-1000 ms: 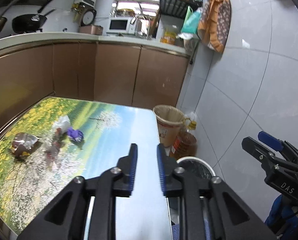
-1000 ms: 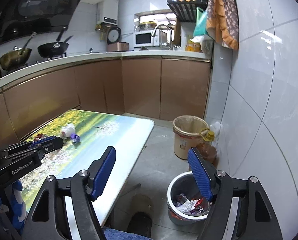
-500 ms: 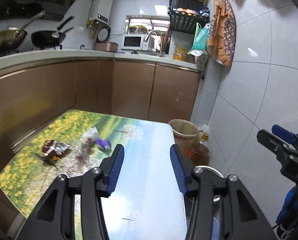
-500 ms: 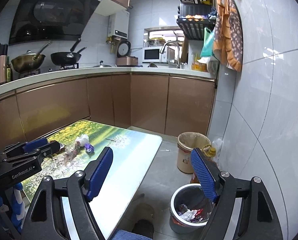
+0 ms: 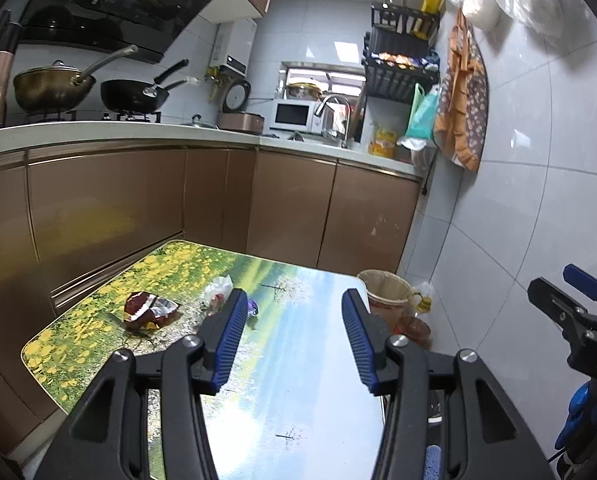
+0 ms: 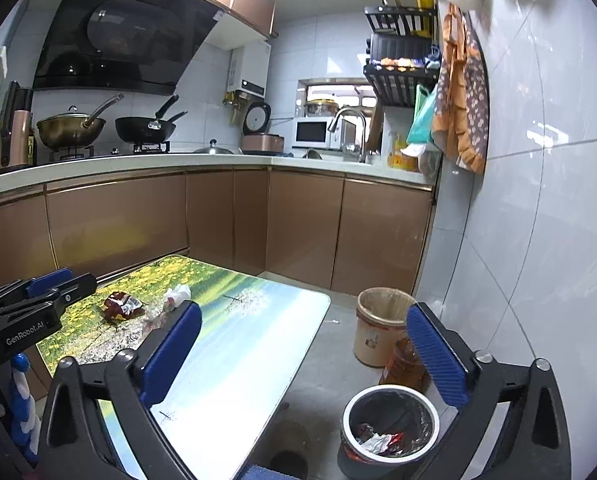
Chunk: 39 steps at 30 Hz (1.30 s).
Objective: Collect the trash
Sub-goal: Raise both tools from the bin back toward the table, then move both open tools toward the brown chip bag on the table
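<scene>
Small kitchen, white tiled walls, copper-brown cabinets (image 6: pixel 306 224) under a pale counter; wok and frying pan on the hob. Low table (image 5: pixel 298 360) with a printed meadow top lay beneath both grippers. Left gripper (image 5: pixel 292 338) stood wide, nothing between its pads. Right gripper (image 6: pixel 304 350) was opening, jaws very wide and empty. Trash ahead-left of the left gripper: red-brown wrapper (image 5: pixel 146 312), white crumpled wrapper (image 5: pixel 217 288). Trash bin (image 6: pixel 388 430), holding wrappers, sat on the floor below the right gripper.
</scene>
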{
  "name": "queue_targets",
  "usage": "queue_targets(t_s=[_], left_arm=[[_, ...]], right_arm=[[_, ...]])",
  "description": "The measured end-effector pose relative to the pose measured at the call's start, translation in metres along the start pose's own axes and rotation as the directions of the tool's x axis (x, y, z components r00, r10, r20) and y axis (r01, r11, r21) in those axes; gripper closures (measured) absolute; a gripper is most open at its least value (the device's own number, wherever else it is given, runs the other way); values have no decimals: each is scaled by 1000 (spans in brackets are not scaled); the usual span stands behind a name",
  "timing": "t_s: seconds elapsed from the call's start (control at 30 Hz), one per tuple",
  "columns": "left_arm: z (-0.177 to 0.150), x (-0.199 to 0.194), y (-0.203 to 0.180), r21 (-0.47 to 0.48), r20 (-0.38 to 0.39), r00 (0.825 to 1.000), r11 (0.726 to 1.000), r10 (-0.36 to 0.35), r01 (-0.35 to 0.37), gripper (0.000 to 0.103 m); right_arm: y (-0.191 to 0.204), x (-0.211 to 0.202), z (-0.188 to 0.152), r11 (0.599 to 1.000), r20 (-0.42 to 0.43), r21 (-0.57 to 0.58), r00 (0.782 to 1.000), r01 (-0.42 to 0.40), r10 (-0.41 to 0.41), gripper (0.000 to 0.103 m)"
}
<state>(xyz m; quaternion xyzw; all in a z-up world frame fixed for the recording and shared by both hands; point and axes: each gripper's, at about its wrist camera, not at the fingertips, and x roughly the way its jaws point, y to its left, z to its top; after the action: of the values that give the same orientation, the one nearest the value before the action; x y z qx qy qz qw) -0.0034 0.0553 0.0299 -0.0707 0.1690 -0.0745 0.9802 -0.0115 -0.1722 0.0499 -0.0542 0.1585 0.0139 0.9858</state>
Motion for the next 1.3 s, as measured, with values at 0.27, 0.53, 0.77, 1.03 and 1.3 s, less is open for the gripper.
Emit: queue_targets(t_s=[0.27,0.53,0.77,1.03,1.3], left_arm=[[4,-28,9,-8,69,997,1000,16,-16,56],[8,-45,21,-22,80,996,999,41,-40,56],[10,-54,27,-28,86,993,997,77,-75,47],[5,-40,20,29,63,990,992,124,-126,46],[-12,-3,15,78,-6,990,987,144,-143,46]], right_arm=[[15,-16,5,999,41,-36,999,-6,7,0],[23,-35,10,999,116,-39,993,-7,12,0],[21,-31,10,998,95,-4,994,-62,62,0],[24,-9,0,996,27,-4,996,-87,87,0],[29,26,-16,996,-54,4,995,-85,85,0]])
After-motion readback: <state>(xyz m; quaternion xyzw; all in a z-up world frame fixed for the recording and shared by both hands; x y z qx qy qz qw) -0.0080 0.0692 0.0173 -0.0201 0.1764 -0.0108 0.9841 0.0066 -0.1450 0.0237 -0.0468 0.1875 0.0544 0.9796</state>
